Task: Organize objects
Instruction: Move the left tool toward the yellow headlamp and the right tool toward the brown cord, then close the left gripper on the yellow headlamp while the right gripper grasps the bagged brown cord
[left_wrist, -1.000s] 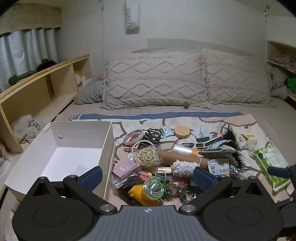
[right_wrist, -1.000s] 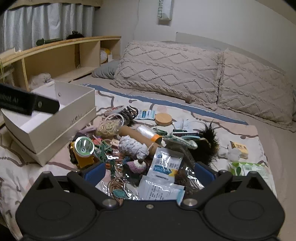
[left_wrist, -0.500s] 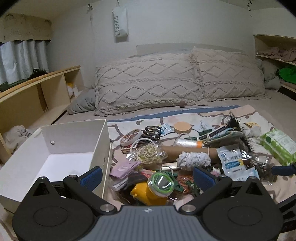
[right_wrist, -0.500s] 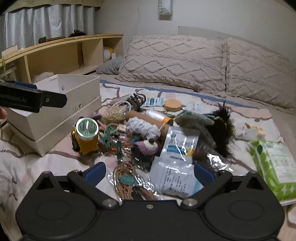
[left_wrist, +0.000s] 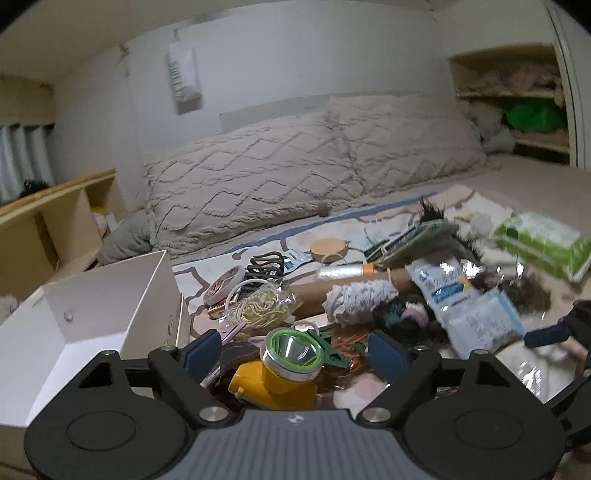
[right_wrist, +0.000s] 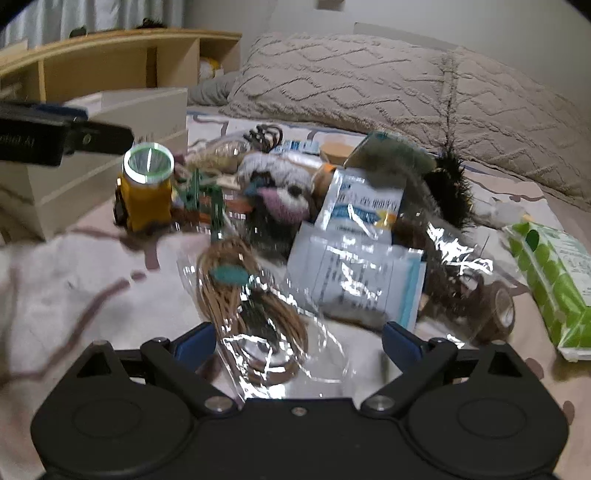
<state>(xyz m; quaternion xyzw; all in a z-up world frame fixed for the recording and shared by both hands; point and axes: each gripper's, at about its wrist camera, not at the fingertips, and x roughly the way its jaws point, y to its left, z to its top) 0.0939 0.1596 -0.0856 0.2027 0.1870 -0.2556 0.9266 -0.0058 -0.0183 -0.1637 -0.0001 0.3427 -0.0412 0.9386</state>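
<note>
A heap of small items lies on the patterned bedspread (right_wrist: 74, 280). Between the blue pads of my left gripper (left_wrist: 295, 352) sits a yellow flashlight (left_wrist: 290, 363) with a green-ringed lens. The jaws are closing and the pads are not pressing on it. To its left stands an open white box (left_wrist: 110, 295). My right gripper (right_wrist: 298, 345) is low over a clear bag holding a coil of brown cord (right_wrist: 251, 302). Its jaws are closing with the bag between them, untouched. The flashlight (right_wrist: 147, 184) also shows in the right wrist view, below a left gripper finger (right_wrist: 103, 134).
The heap holds medicine packets (right_wrist: 358, 258), a cardboard tube (left_wrist: 369, 284), a black hair claw (left_wrist: 266, 264), a fluffy yarn bundle (left_wrist: 354, 299) and green clips (right_wrist: 207, 199). A green wipes pack (right_wrist: 554, 280) lies at the right. Pillows (left_wrist: 295, 177) and a wooden shelf (left_wrist: 48, 221) stand behind.
Both grippers have sunk toward the heap. The left view has rolled, and its jaws have narrowed around the flashlight. The right gripper now hangs close over the bagged cord.
</note>
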